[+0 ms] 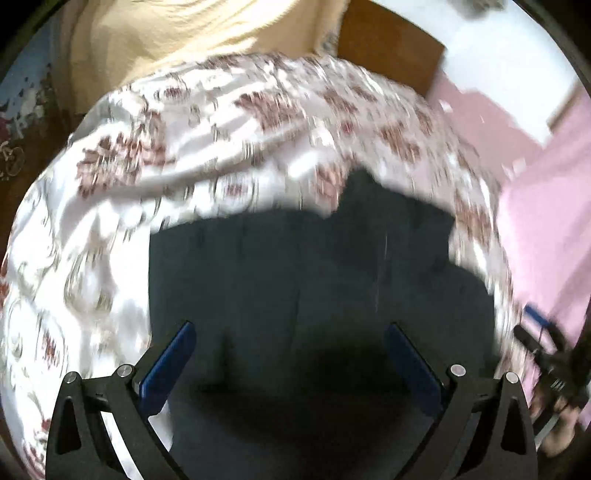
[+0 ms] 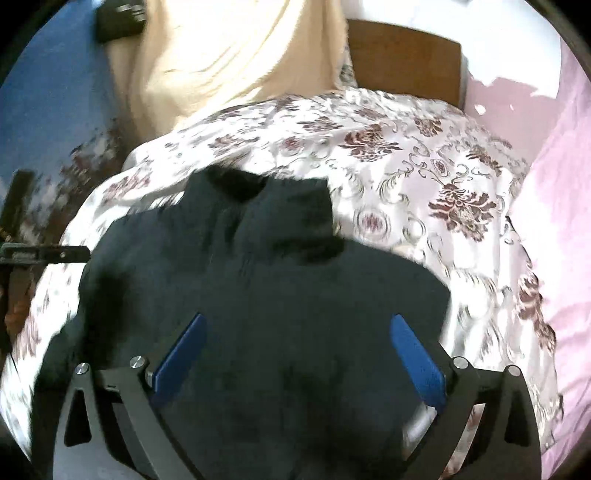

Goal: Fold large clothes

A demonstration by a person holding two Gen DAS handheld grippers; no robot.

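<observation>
A dark navy garment [image 1: 314, 280] lies spread on a white bedspread with maroon floral print [image 1: 221, 140]. My left gripper [image 1: 291, 332] hovers over it with blue-padded jaws wide open and nothing between them. In the right wrist view the same garment [image 2: 258, 288] shows a folded upper part and a dark collar area near the top. My right gripper [image 2: 299, 328] is above its middle, jaws wide open and empty. The right gripper also shows at the right edge of the left wrist view [image 1: 546, 350]; the left gripper shows at the left edge of the right wrist view [image 2: 40, 254].
A cream cloth [image 2: 221, 55] hangs behind the bed. A brown wooden headboard [image 2: 402, 55] stands at the back. Pink bedding or a pillow [image 2: 554, 240] lies along the right. A blue surface [image 2: 48, 92] is at the left, with a dark object [image 2: 118, 18] at the top.
</observation>
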